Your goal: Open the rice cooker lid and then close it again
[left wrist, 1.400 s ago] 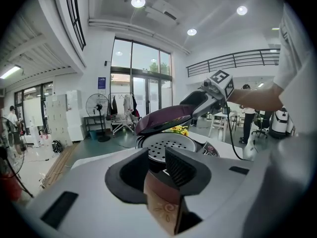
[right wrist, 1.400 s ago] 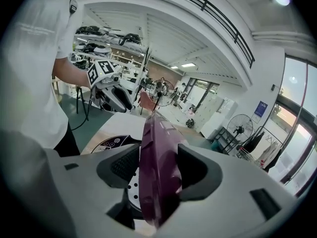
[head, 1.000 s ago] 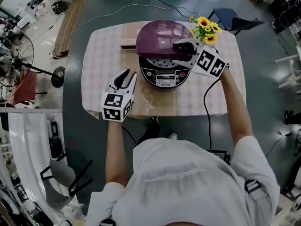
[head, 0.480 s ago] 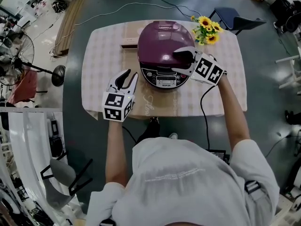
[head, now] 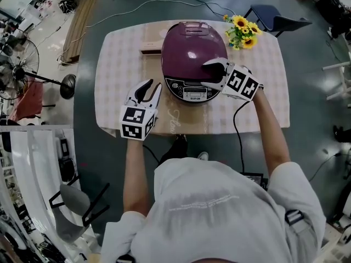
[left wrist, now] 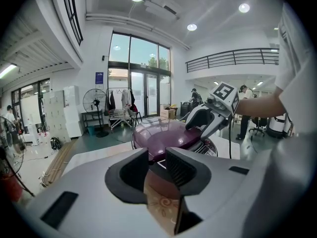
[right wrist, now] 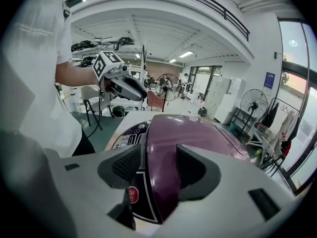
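The rice cooker [head: 193, 48] stands at the table's middle, its purple lid [right wrist: 198, 138] down over the silver control panel [head: 189, 89]. My right gripper [head: 211, 73] lies on the lid's front right. Its jaws are closing, one finger on top of the lid and the other by the front rim. In the right gripper view the lid's front edge and a red button [right wrist: 132, 195] lie between the wide-apart jaws [right wrist: 158, 167]. My left gripper [head: 147, 89] hovers open and empty over the table, left of the cooker. The left gripper view looks past its jaws [left wrist: 157, 165] at the cooker [left wrist: 161, 135].
The checked tablecloth covers the table [head: 120, 59]. A bunch of sunflowers [head: 241, 30] stands at the back right, close to the cooker. A small brown box [head: 149, 50] lies behind the cooker's left. A dark chair [head: 274, 18] is beyond the table; a cable trails from the right gripper.
The lid has swung down from partly raised to flat on the cooker. My right gripper sank with it, toward the front rim. The left gripper stayed put.
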A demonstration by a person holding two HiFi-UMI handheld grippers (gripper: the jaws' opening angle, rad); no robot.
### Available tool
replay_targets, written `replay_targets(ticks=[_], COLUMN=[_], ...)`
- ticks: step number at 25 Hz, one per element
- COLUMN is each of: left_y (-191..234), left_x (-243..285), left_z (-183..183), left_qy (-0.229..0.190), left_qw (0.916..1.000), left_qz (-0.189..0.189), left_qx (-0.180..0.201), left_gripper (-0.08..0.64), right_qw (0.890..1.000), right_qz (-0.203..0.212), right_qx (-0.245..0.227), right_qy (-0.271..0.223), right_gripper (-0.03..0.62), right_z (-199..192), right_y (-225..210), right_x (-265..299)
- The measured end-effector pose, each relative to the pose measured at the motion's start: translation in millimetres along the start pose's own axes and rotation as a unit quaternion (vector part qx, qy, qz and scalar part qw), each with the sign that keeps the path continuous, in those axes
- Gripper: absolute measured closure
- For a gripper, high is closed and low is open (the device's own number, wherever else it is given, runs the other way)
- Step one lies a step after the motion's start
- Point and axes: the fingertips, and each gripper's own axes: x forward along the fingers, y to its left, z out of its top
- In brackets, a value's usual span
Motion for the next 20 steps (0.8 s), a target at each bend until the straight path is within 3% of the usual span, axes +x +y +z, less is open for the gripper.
replay_targets(ticks=[9, 20], left_y=[-0.5, -0.3], left_x=[2.7, 0.6], left_z=[-3.8, -2.5], left_qy=[0.003, -0.002], left_qw=[1.0, 1.0], left_qz=[-0.006, -0.009], left_qx=[-0.002, -0.002], left_gripper=[0.442, 0.442], right_qw=[0.999, 0.998], right_qz=[0.007, -0.006], right_qx=[0.032, 0.057], right_qy=[-0.011, -0.022], right_gripper=[0.357, 0.423], right_z=[-10.0, -10.3], right_y=[-2.3, -11.6], right_x=[4.4, 2.8])
